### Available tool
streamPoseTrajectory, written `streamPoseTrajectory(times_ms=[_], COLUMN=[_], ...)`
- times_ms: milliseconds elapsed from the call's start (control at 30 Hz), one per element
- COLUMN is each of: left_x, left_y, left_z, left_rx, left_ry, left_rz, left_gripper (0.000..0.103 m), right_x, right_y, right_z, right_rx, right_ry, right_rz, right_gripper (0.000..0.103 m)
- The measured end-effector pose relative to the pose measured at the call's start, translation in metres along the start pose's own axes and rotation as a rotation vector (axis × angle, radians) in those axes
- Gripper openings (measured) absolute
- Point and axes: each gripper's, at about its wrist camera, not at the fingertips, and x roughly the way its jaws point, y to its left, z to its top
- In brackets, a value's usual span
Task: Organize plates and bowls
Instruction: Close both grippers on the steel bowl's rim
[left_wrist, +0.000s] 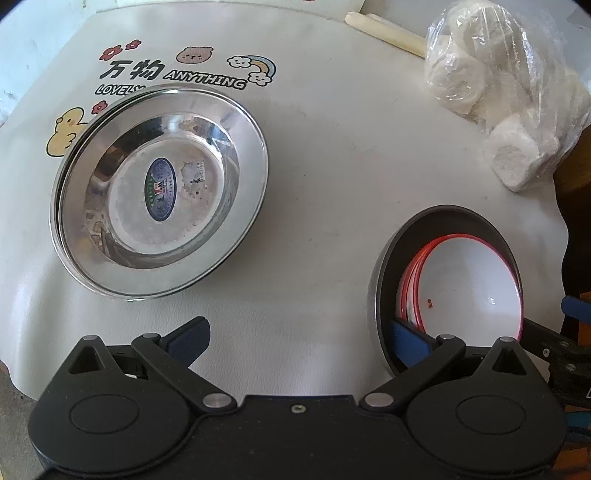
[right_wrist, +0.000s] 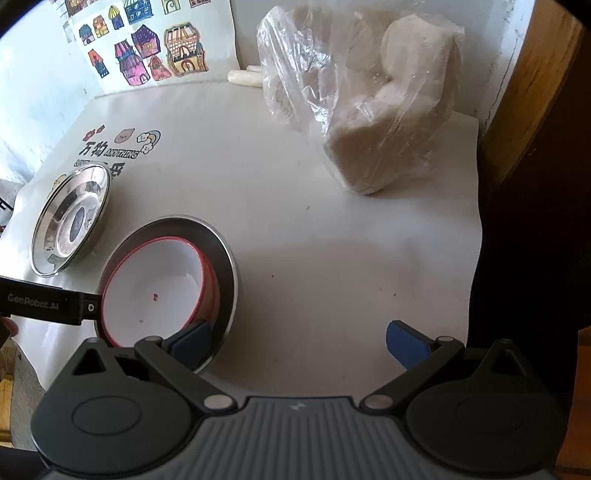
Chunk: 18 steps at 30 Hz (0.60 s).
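Note:
Stacked steel plates (left_wrist: 159, 192) (right_wrist: 70, 221) with an oval sticker lie on the white mat at the left. To their right, a steel bowl (left_wrist: 388, 280) (right_wrist: 229, 273) holds nested white bowls with red rims (left_wrist: 469, 284) (right_wrist: 155, 288). My left gripper (left_wrist: 299, 336) stands open, low over the mat between plates and bowl; its right finger (left_wrist: 410, 341) reaches into the steel bowl's near rim. My right gripper (right_wrist: 299, 341) is open too, with its left finger (right_wrist: 192, 341) over the same bowl's near rim. Neither gripper holds anything.
A clear plastic bag of white buns (left_wrist: 513, 92) (right_wrist: 376, 92) lies at the back right. Pale sticks (left_wrist: 384, 33) (right_wrist: 245, 75) rest at the mat's far edge. A sheet of house drawings (right_wrist: 147, 48) leans on the wall. Dark wooden furniture (right_wrist: 535, 110) borders the right.

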Motion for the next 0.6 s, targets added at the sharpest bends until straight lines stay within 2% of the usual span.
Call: streamPoseTrajectory(times_ms=[600], left_x=[0.007], left_y=[-0.003], left_z=[0.004], left_rx=[0.009], left_ry=[0.024], left_rz=[0.009], left_gripper=[0.1], right_x=[0.017], right_y=[0.002], right_z=[0.006], right_rx=[-0.016], right_ry=[0.018], right_rz=[-0.031], right_gripper=[0.103])
